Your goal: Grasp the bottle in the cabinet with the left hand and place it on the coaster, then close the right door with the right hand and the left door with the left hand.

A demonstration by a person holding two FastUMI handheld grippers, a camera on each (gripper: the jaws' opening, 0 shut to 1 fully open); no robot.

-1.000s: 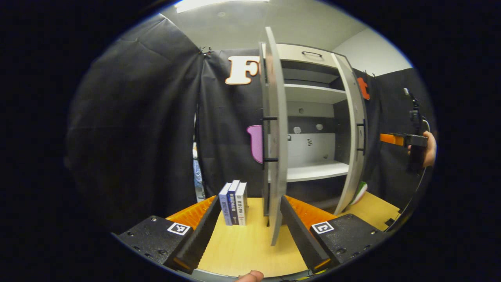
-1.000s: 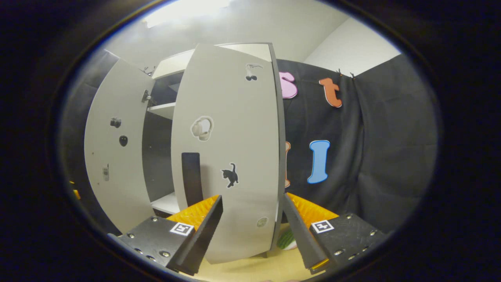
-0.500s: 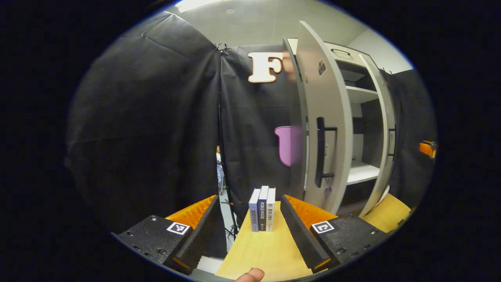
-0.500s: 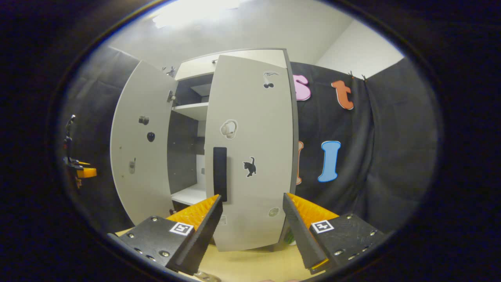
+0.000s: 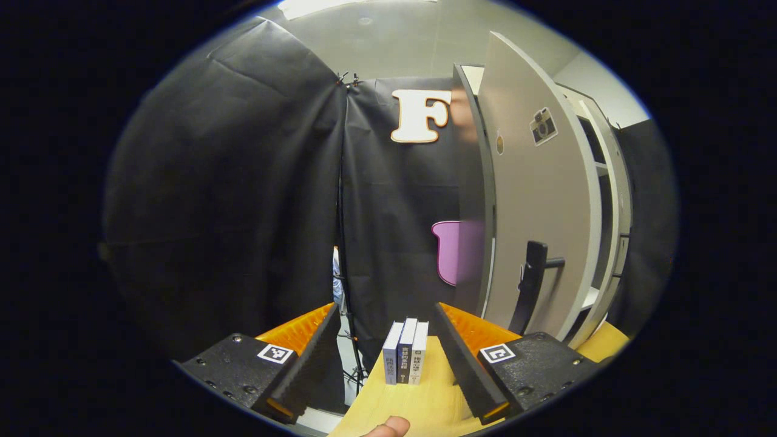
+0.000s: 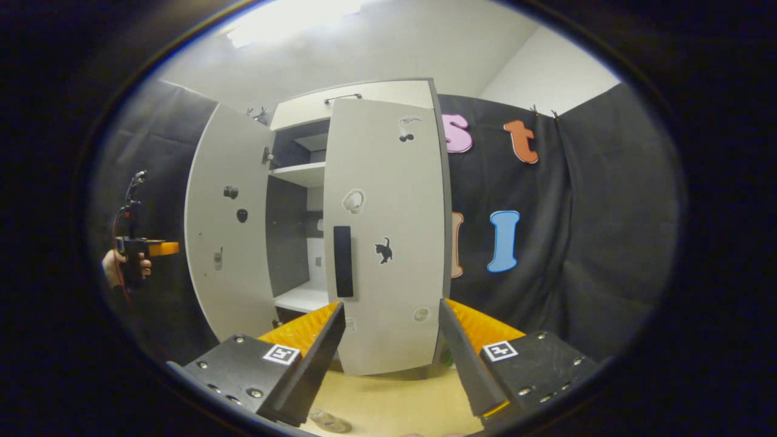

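1. My left gripper has its fingers spread wide with nothing between them, held low over the wooden table in front of the cabinet.
2. Just past those fingers, three books stand upright side by side on the table, to the left of the cabinet.
3. Beyond the books the cabinet's left door stands open; from the left gripper view I face its outer side, with its dark handle near its lower right.
4. My right gripper is likewise spread apart and holds nothing, low over the table before the cabinet.
5. Straight ahead of it the right door sits almost flush with the cabinet front, its dark handle on its left edge.
6. Left of that door the cabinet's shelves show through the gap, with the left door swung wide outward.
7. At the far left of the right gripper view, a hand holds my left gripper beside the open left door.
8. I cannot tell where the bottle or the coaster is.
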